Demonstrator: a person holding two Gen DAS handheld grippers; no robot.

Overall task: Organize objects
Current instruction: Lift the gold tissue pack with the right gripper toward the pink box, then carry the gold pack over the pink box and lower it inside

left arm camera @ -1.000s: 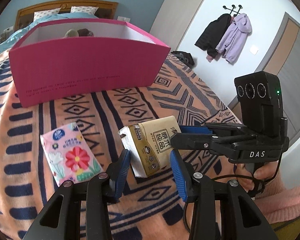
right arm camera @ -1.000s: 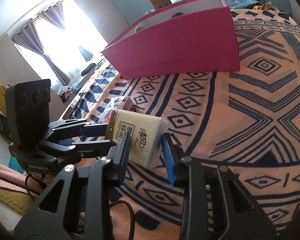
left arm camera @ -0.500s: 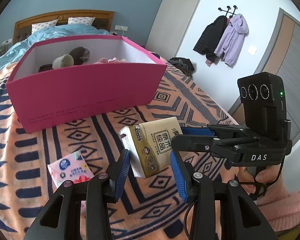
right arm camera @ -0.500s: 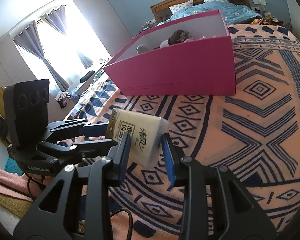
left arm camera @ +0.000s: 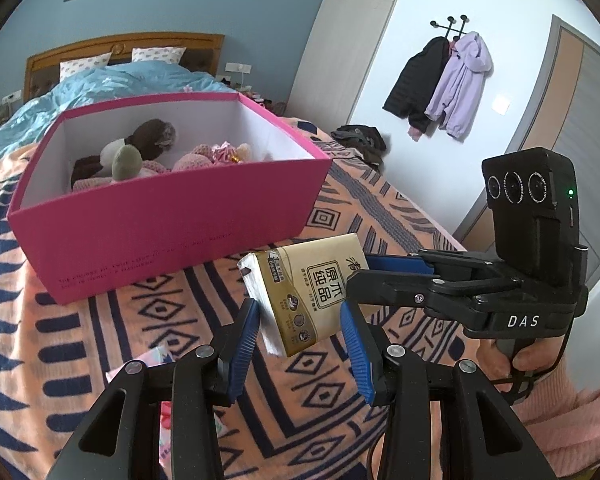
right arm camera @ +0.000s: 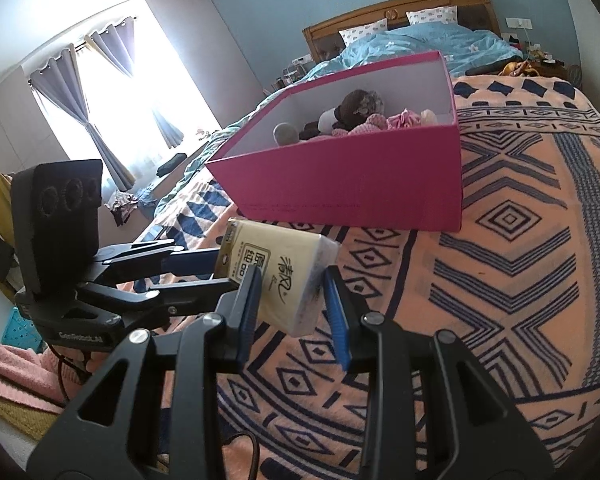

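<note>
A gold tissue pack [left arm camera: 308, 288] hangs above the patterned blanket, gripped from two sides. My left gripper [left arm camera: 300, 312] is shut on its near end, blue pads against both faces. From the right my right gripper [left arm camera: 364, 272] clamps the far end. In the right wrist view the same pack [right arm camera: 276, 268] sits between my right gripper's [right arm camera: 292, 284] pads, and the left gripper [right arm camera: 220, 268] reaches in from the left. Behind it stands an open pink box [left arm camera: 164, 232] [right arm camera: 352, 184] holding plush toys [left arm camera: 140, 148]. A floral tissue pack [left arm camera: 160, 360] lies on the blanket, mostly hidden by my left finger.
The orange and navy blanket [right arm camera: 520, 240] covers the bed, with bare room right of the box. A blue duvet [left arm camera: 120, 80] and a wooden headboard lie beyond. Coats [left arm camera: 440, 80] hang by a door. A person's hand [left arm camera: 512, 360] in a pink sleeve holds the right gripper.
Both grippers have risen together with the gold pack. The box's inside and its toys have come into sight. The floral pack has slipped low, behind my left finger.
</note>
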